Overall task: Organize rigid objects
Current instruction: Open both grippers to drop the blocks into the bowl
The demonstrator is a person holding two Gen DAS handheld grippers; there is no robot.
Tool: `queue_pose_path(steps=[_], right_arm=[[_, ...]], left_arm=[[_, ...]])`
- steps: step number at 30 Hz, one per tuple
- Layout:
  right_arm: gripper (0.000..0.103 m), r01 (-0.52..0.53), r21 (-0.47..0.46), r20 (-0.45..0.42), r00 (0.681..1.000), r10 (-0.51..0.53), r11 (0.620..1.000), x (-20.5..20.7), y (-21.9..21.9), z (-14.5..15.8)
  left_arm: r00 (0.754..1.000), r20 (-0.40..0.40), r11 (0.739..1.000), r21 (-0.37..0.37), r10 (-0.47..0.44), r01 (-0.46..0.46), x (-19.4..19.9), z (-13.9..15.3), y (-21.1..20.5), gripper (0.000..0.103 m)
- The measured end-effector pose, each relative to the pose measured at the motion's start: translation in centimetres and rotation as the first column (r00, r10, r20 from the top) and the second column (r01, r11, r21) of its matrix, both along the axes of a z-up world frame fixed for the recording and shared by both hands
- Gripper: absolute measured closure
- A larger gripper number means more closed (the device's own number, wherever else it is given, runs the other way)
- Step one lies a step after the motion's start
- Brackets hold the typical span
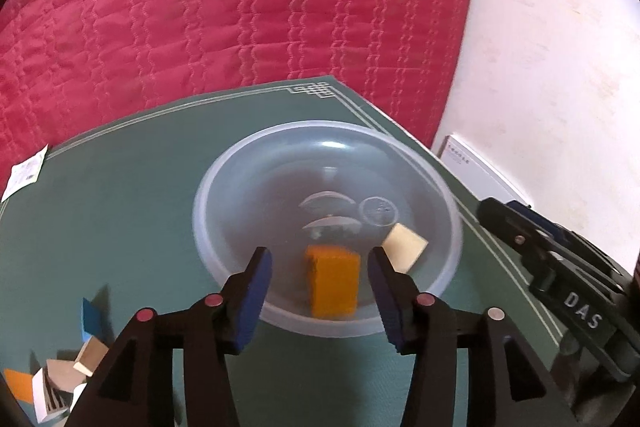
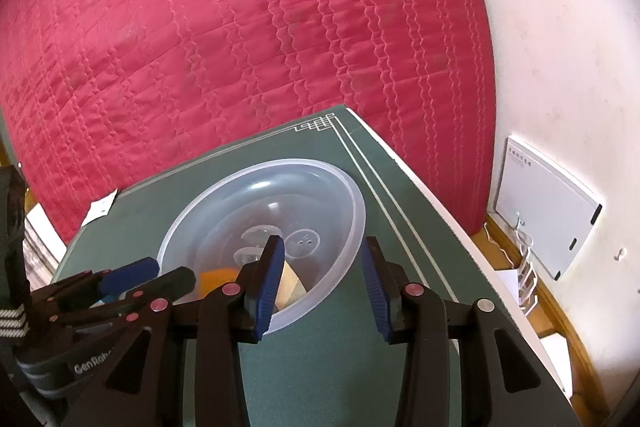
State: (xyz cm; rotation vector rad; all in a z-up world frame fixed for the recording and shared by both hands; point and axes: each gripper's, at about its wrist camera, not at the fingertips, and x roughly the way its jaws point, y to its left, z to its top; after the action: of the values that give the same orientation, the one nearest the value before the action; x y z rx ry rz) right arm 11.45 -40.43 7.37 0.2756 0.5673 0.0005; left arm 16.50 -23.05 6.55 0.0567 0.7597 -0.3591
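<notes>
Orange block (image 1: pixel 334 281) blurred between spread left gripper (image 1: pixel 320 291) pads, untouched, clear plastic bowl (image 1: pixel 248 167) on green mat (image 1: pixel 120 207), tan wedge (image 1: pixel 404 247) at 1 o'clock, right gripper (image 2: pixel 322 293) parted, empty

L wrist cam looks fwd and down along its tongs (image 1: pixel 320 291), close over the clear bowl (image 1: pixel 448 203) on the green desk (image 1: pixel 120 211). R wrist cam sits just right of it, same heading, bowl (image 2: pixel 352 187) lower-left. Both share bowl, desk corner, red quilt (image 1: pixel 200 7) and wall behind.
</notes>
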Motion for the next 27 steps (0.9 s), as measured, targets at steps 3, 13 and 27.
queue_pose_path(steps=[3, 13, 27], right_arm=[[0.061, -0.013, -0.013, 0.008, 1.0, 0.013, 1.0, -0.2, 0.3, -0.1], [0.058, -0.073, -0.036, 0.027, 0.997, 0.074, 0.997, -0.5, 1.8, -0.1], [0.057, -0.105, -0.078, 0.031, 0.994, 0.108, 0.991, -1.0, 3.2, -0.6]], left_arm=[[1.0, -0.009, 1.0, 0.0, 0.024, -0.024, -0.1, 0.1, 0.9, 0.048], [0.996, 0.016, 0.997, 0.009, 0.082, -0.082, -2.5, 1.4, 4.5, 0.032], [0.971, 0.08, 0.973, 0.033, 0.226, -0.229, -6.1, 3.2, 12.5, 0.025]])
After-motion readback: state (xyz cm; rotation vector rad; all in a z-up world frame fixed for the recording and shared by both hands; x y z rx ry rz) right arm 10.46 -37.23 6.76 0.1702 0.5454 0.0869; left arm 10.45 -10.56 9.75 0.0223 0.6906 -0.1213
